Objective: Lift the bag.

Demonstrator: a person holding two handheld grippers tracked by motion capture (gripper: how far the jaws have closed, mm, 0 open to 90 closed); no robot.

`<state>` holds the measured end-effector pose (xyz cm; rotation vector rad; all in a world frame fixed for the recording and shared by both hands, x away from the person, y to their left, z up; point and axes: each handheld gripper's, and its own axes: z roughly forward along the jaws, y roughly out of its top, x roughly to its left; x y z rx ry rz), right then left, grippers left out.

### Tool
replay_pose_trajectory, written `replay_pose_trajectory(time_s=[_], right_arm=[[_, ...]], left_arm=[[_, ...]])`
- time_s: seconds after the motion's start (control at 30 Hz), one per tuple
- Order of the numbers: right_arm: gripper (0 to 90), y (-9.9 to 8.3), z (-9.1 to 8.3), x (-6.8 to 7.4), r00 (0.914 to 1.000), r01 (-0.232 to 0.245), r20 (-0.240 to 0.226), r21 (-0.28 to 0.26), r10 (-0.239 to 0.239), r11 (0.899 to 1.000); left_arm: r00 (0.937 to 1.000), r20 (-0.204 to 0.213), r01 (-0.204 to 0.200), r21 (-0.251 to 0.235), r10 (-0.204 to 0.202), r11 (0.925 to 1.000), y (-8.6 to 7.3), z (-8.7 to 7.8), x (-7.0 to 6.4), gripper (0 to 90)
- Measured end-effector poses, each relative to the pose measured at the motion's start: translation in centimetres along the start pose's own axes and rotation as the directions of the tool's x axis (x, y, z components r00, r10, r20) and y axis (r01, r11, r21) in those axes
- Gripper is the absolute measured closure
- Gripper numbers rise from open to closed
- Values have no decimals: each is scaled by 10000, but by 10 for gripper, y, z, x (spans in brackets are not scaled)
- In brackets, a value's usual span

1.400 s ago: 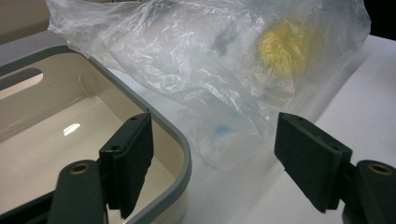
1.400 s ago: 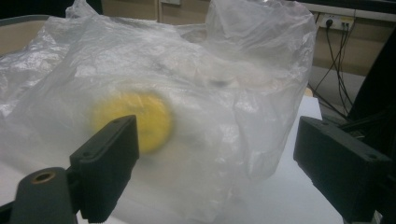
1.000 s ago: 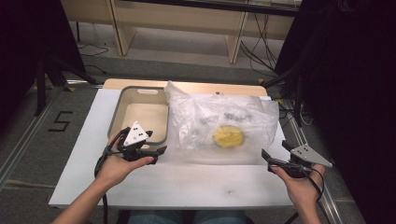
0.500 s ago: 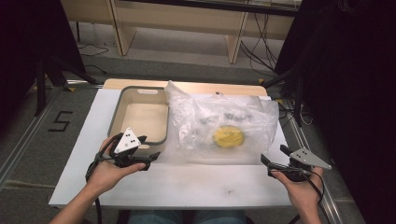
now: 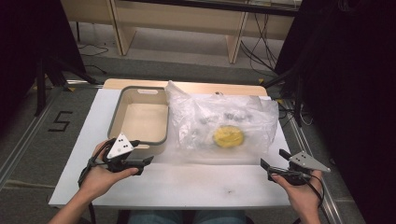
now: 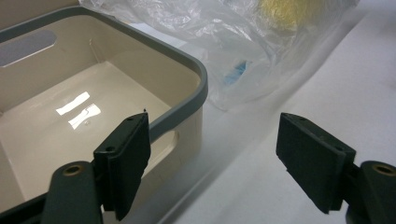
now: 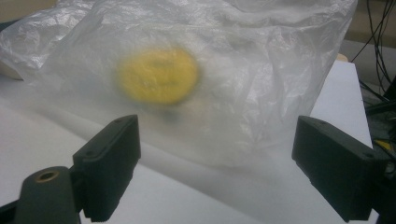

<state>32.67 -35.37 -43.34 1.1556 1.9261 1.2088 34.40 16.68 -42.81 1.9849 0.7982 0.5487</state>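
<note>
Nothing looks done yet: the counter [image 5: 196,182] carries an empty beige bin [image 5: 140,116] on the left and, touching its right wall, a clear plastic bag [image 5: 224,123] lying flat, its long axis running left to right, its crumpled mouth apparently at the far left by the bin. A round yellow object [image 5: 228,136] sits inside, toward the near right. Grasping, opening and emptying all seem left. The left tongs [image 5: 140,163] and right tongs [image 5: 270,169] hang released near the bag's near edge, grasping nothing.
</note>
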Motion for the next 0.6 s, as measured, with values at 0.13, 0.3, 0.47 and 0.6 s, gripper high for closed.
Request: replay_pose_trajectory(time_s=[0.13, 0.3, 0.47, 0.6], right_arm=[[165, -2, 0, -1, 10000, -24, 19, -18, 24, 10000], [165, -5, -1, -2, 9999, -140, 48, 44, 140, 9999], [165, -5, -1, -1, 9999, -137, 65, -19, 137, 9999], [165, -5, -1, -1, 9999, -122, 31, -44, 122, 9999]], left_arm=[[10000, 29, 29, 84, -29, 10000, -5, 1, -1, 258], [9999, 87, -72, 170, 71, 9998, -8, 4, -4, 255], [9998, 127, -140, 159, 138, 9998, -7, 5, -7, 254], [9997, 164, -177, 175, 174, 9997, -7, 6, -7, 254]])
